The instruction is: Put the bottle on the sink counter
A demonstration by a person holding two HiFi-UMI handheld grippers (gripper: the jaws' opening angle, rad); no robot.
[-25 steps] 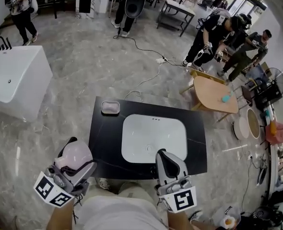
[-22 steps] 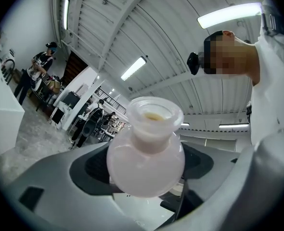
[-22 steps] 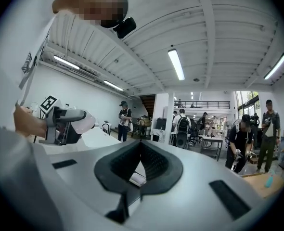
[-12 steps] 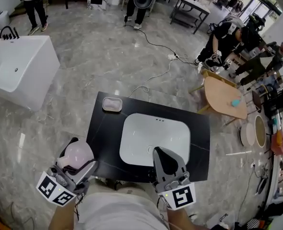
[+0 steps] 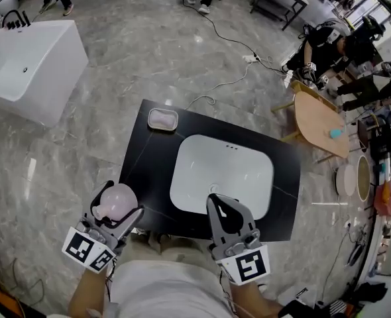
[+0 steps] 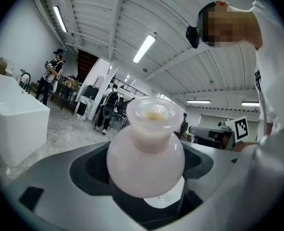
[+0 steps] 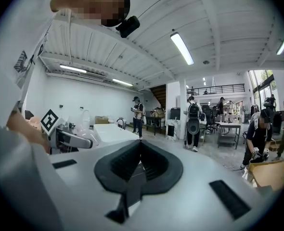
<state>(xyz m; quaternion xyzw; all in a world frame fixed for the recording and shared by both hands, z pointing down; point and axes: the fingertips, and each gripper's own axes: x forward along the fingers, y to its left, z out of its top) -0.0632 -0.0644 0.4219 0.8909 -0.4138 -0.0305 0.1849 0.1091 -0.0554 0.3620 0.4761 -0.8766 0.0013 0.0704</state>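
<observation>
A round pale pink bottle (image 5: 118, 201) with a short wide neck sits between the jaws of my left gripper (image 5: 117, 203), which is shut on its belly. It hangs just off the near left corner of the black sink counter (image 5: 150, 158). In the left gripper view the bottle (image 6: 147, 153) fills the centre with its open mouth facing away. My right gripper (image 5: 226, 212) is shut and empty, its tips over the near edge of the white basin (image 5: 222, 174). The right gripper view shows its jaws pressed together (image 7: 138, 150).
A pink soap dish (image 5: 162, 119) lies at the counter's far left corner. A white bathtub (image 5: 30, 68) stands to the far left. A cable (image 5: 225, 71) runs over the grey floor beyond. A wooden table (image 5: 321, 121) and several people are at the right.
The view has shifted, so the counter now lies more tilted in the frame. The bottle and left gripper have edged right and up toward the counter's near left corner. Both grips are unchanged.
</observation>
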